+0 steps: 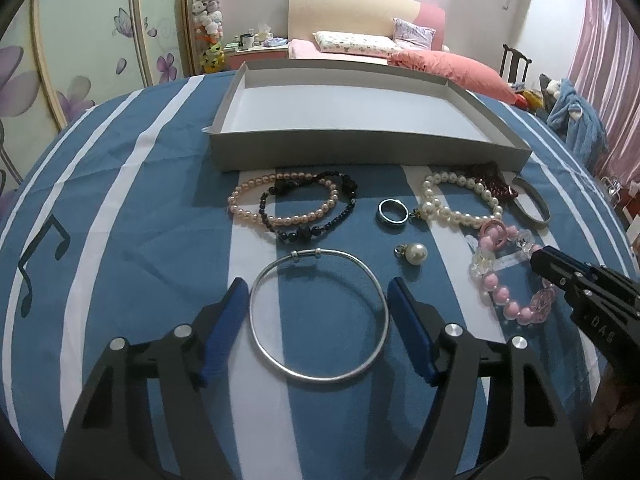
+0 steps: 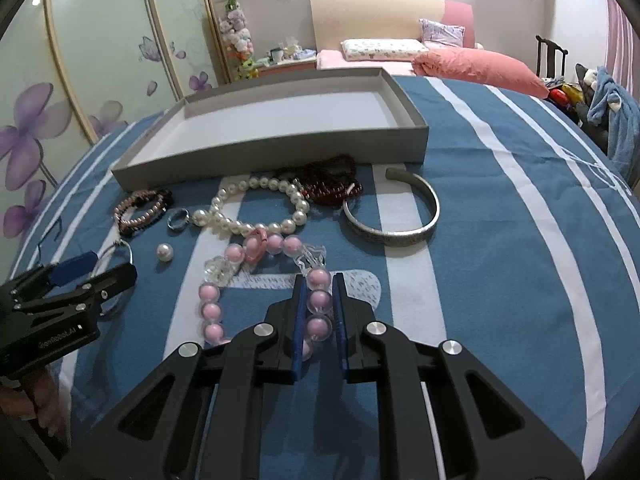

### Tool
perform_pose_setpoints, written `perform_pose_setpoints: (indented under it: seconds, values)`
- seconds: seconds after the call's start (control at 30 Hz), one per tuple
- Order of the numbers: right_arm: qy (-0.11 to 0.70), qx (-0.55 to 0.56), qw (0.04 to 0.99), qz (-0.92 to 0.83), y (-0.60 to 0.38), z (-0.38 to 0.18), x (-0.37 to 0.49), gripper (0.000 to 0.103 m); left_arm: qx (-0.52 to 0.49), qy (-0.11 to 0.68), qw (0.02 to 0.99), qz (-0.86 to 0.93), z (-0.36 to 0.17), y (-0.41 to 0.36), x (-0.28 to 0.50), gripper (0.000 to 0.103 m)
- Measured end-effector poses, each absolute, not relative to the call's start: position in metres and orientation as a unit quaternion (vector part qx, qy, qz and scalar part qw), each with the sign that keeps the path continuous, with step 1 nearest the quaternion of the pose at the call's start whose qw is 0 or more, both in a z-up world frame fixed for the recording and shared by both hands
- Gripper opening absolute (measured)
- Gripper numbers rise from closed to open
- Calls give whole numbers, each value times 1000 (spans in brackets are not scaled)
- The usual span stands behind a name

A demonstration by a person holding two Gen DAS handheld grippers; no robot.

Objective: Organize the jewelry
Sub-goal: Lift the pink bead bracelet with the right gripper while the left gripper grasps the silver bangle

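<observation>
While my right hand-held gripper (image 2: 319,312) pinches the strand of pink plastic beads with clear crystal links (image 2: 256,276), its blue pads pressed on a run of beads at the strand's five o'clock side, my left hand-held gripper (image 1: 316,312) stands spread around the thin round silver bangle (image 1: 319,314), one pad at nine o'clock of the hoop and one at three, neither pressing it as far as I can tell. Both pieces lie on the blue-and-white striped cloth of the worktop (image 1: 120,208), and the shallow grey cardboard tray (image 1: 360,150) waits empty at twelve o'clock. To do this well, I would judge, the left pads should close squarely across the hoop's width, low enough to catch the wire without snagging cloth; a thin rigid ring may skid or flip out if squeezed off-centre. On the right, I expect the strand to droop and swing when raised, so a straight, slow lift clears its neighbours best. Room is tight there: the white pearl bracelet (image 2: 256,208) touches the pink strand at its twelve o'clock, and the loose single pearl pendant (image 1: 412,254) sits near at nine. The tray's near wall is an edge to rise over, with dark beads (image 2: 332,184) and the wide silver cuff (image 2: 394,216) just before it. Open cloth lies from three to five o'clock.
</observation>
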State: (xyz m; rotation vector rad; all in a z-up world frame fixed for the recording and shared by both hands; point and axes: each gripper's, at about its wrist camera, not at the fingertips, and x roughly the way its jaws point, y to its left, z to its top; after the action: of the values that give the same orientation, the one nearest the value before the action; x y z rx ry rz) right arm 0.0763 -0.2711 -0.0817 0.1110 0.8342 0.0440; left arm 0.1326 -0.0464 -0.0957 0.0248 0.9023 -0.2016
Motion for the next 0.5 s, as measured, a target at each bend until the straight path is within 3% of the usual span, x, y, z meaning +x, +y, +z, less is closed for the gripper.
perform_pose_setpoints:
  seconds: [0.5]
  values:
    - [312, 66, 945, 80, -254, -40, 61, 14, 5, 341, 936, -85, -65, -38, 106, 70]
